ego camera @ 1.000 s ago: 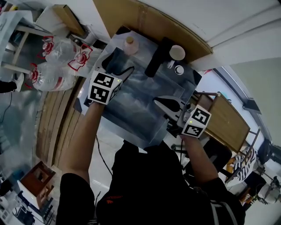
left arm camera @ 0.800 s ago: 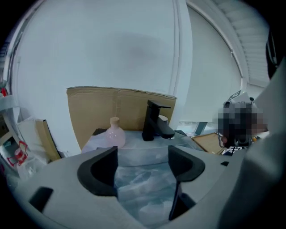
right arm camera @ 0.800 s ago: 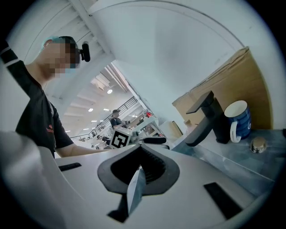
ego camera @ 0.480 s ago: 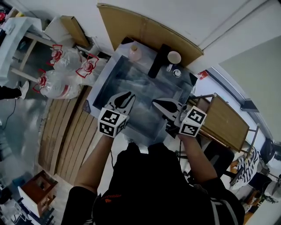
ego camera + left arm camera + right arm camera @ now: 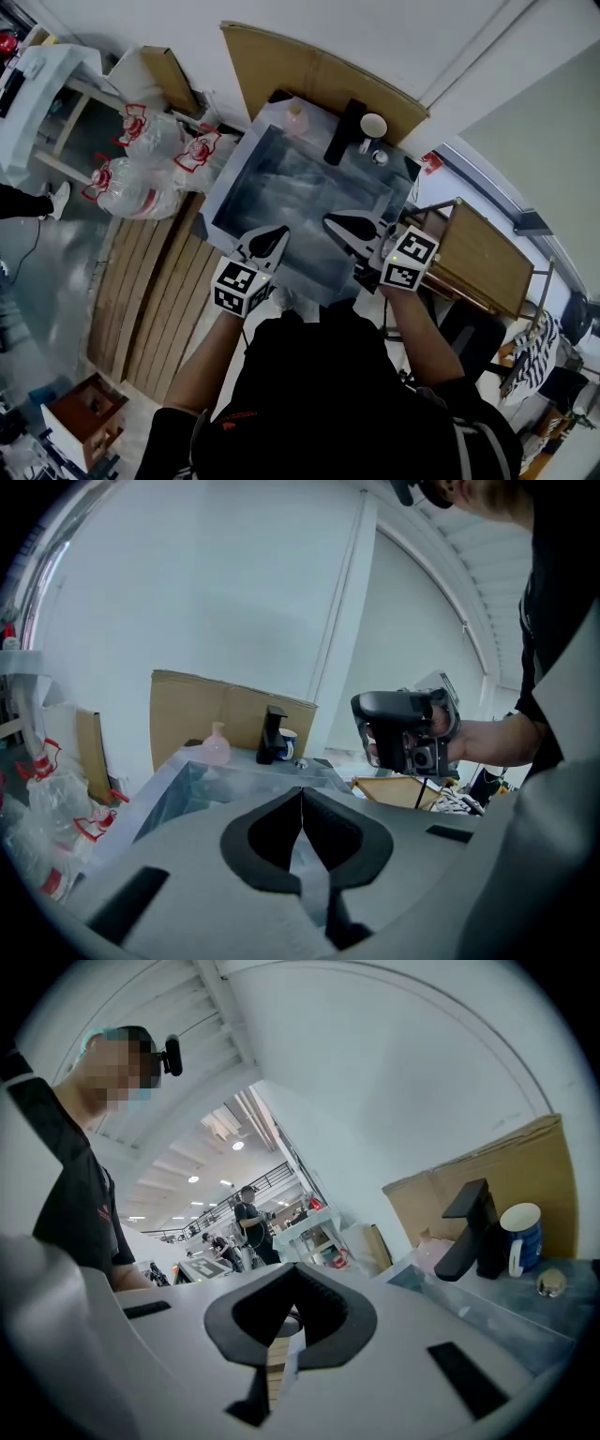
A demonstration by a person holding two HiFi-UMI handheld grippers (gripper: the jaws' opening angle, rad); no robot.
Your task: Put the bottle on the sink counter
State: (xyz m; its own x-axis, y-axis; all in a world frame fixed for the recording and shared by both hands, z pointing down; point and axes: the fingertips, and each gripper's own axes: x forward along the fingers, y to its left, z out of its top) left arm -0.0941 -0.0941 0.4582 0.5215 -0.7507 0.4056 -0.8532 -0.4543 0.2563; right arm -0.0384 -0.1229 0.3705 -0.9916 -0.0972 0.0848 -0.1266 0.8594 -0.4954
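Observation:
A small pink bottle [image 5: 296, 116] stands upright on the sink counter's far left corner, beside the black faucet [image 5: 343, 131]; the left gripper view shows the bottle [image 5: 217, 745] there too. My left gripper [image 5: 275, 234] hovers over the near edge of the sink [image 5: 225, 187], well back from the bottle, its jaws shut with nothing between them [image 5: 302, 794]. My right gripper [image 5: 334, 223] hangs over the sink's near right part, also shut and holding nothing [image 5: 296, 1274]. In the right gripper view the bottle [image 5: 433, 1252] shows faintly behind the faucet [image 5: 469, 1227].
A blue and white mug [image 5: 373, 125] and a small metal piece [image 5: 380, 157] sit right of the faucet. Cardboard [image 5: 281, 66] leans on the wall behind. Large water jugs [image 5: 131, 178] lie on the floor to the left; a wooden table [image 5: 478, 262] stands to the right.
My left gripper has drawn back from the far counter by the bottle to the sink's near edge and its jaws have shut. The bottle stays on the counter. The right gripper barely moved.

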